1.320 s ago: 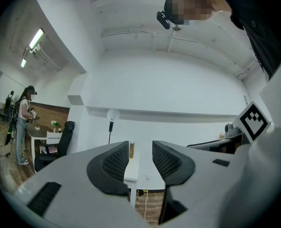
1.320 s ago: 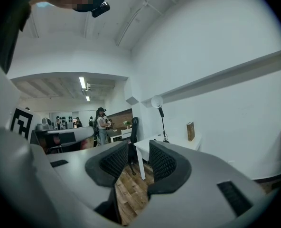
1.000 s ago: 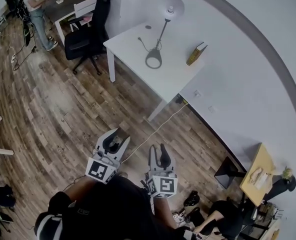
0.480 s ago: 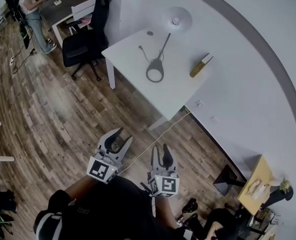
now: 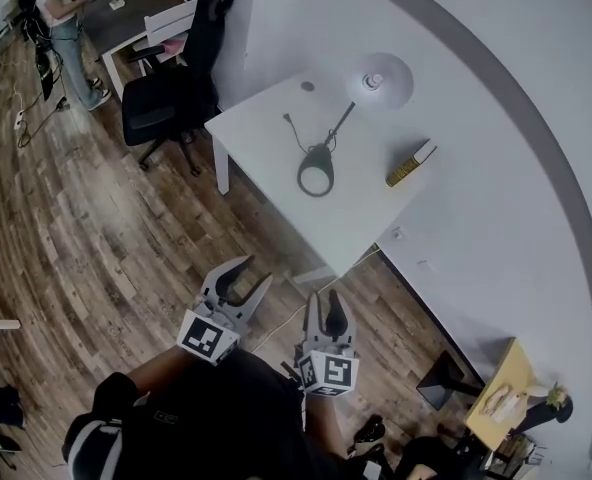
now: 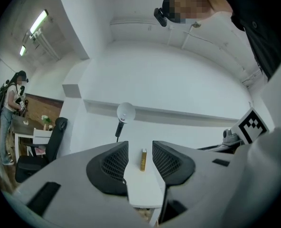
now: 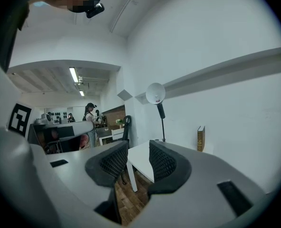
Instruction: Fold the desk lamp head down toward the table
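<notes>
The desk lamp stands upright on the white table (image 5: 266, 133), with its ring base (image 5: 316, 171) near the middle and its round white head (image 5: 379, 78) raised toward the wall. Both grippers are held over the wooden floor, well short of the table. My left gripper (image 5: 246, 274) is open and empty. My right gripper (image 5: 321, 300) is open too, with a narrower gap and nothing in it. In the left gripper view the lamp head (image 6: 126, 111) shows above the jaws. The right gripper view has the lamp head (image 7: 155, 93) high, right of centre.
A yellow-spined book (image 5: 411, 164) stands on the table near the wall. A black office chair (image 5: 176, 78) sits left of the table, beside a further desk (image 5: 136, 8) and a person (image 5: 61, 18). A pale cable (image 5: 321, 268) crosses the floor. A small wooden table (image 5: 506, 388) is at the lower right.
The table and lamp have come closer in the head view as both grippers travelled forward over the floor. The jaws look the same as before.
</notes>
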